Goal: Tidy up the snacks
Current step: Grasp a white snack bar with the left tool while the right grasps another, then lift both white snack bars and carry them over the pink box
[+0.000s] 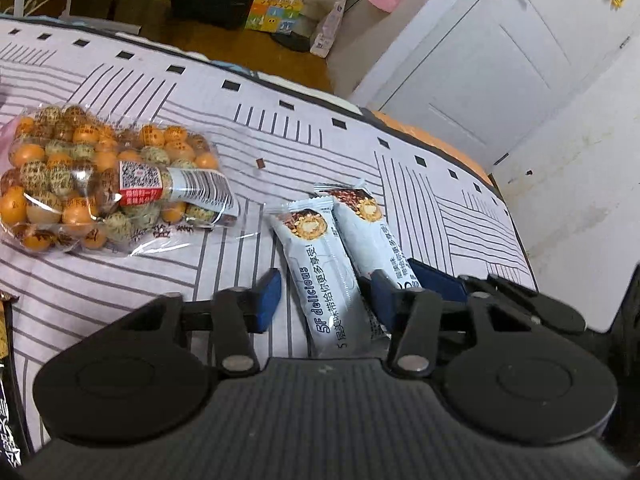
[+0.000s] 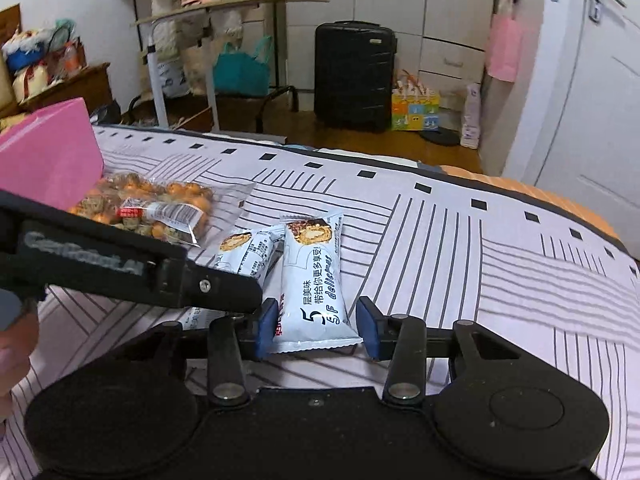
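**Items:** two snack bars in white foil wrappers, side by side on the striped bedsheet (image 1: 160,92), lower centre of both views.

**Left bar** (image 1: 320,280): lies between the pads of the left tongs (image 1: 324,300), which are open, with a gap showing on one side.

**Right bar** (image 2: 312,280): straddled by the right tongs (image 2: 316,328), pads at the wrapper edges; I cannot tell whether they press.

**Handling (judged):** light, slick foil, brittle filling. Take hold across the middle of the long sides, not by the crimped ends, and squeeze gently.

**Nearby:** bag of sweets (image 1: 100,176), left.

We read "5F delicious" on the near pale-blue foil snack bar wrapper (image 1: 326,280), and "GenRobot.AI" on the black left hand-held gripper (image 2: 86,260).
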